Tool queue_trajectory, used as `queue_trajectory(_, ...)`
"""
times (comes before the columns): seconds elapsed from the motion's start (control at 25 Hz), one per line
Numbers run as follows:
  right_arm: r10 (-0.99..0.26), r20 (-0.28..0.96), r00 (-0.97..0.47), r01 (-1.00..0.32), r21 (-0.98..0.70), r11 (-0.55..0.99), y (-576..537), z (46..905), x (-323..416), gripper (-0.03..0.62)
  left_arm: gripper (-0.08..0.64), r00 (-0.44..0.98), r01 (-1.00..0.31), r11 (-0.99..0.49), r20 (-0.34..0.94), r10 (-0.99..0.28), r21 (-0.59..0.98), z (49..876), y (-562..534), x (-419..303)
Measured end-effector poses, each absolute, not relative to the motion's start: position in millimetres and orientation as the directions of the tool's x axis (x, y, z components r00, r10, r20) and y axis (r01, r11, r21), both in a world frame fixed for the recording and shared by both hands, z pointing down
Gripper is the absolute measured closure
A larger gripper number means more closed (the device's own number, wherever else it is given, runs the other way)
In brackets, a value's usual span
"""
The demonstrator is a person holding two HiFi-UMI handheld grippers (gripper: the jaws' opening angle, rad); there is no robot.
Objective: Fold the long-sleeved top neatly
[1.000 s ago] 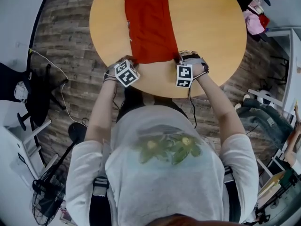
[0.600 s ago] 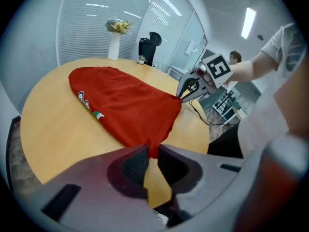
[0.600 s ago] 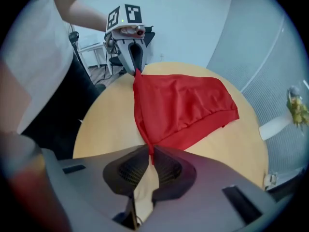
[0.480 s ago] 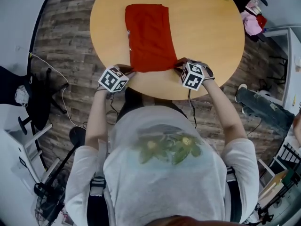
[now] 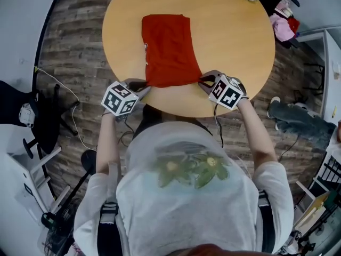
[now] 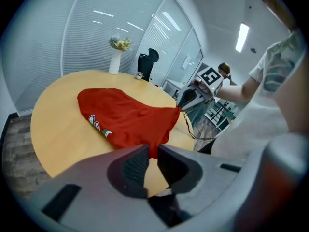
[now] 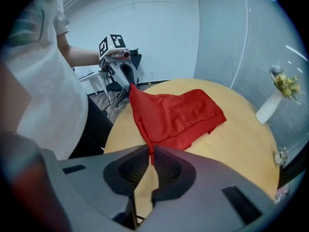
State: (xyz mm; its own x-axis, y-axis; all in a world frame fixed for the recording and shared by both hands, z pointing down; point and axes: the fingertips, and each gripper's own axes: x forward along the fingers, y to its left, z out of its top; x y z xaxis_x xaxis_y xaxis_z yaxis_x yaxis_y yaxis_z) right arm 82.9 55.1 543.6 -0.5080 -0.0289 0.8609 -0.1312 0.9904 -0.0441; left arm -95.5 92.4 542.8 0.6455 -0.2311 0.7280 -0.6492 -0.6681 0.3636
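A red long-sleeved top, folded into a long strip, lies on the round wooden table. Its near end is raised off the tabletop. My left gripper is shut on the near left corner, and red cloth shows between its pads in the left gripper view. My right gripper pinches the near right corner; its jaws have just been closing on the cloth. The far part of the top still rests flat, a printed label at its left edge.
A white vase with flowers stands at the table's far edge, with a small object beside it. Pink and red items sit off the table at the right. Chairs, cables and stands are on the wood floor around me.
Both grippers have risen and rolled outward, lifting the top's near edge off the table. The red strip looks slightly shorter along the table as its near end comes up.
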Motion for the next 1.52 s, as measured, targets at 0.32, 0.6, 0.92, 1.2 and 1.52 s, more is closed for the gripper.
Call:
queue_trajectory(0.32,-0.018,0.827,-0.561,-0.179,-0.1,0.979,53,514,80,0.548,0.505,0.683,-0.638,-0.672,0.68,-0.268,0.376,517,85,-101)
queue_trajectory(0.6,-0.184,0.815,-0.55,-0.277,0.03,0.96,-22,493,65,0.548,0.506,0.653,-0.685,-0.659,0.663,-0.366,0.311,494,12,-116)
queue_trajectory(0.92,-0.245,0.786,-0.568,-0.38,0.014,0.925,-124,490,44,0.548,0.506,0.645,-0.726,-0.599,0.638,-0.421,0.339,487,-94,-144)
queue_trajectory(1.2,-0.221,0.844,-0.49,-0.511,-0.073,0.856,-222,555,25,0.548,0.506,0.577,-0.778,-0.52,0.73,-0.367,0.353,545,-186,-162)
queue_trajectory(1.52,-0.172,0.899,-0.402,-0.585,-0.108,0.804,-252,627,28,0.547,0.506,0.563,-0.807,-0.389,0.778,-0.279,0.444,620,-222,-162)
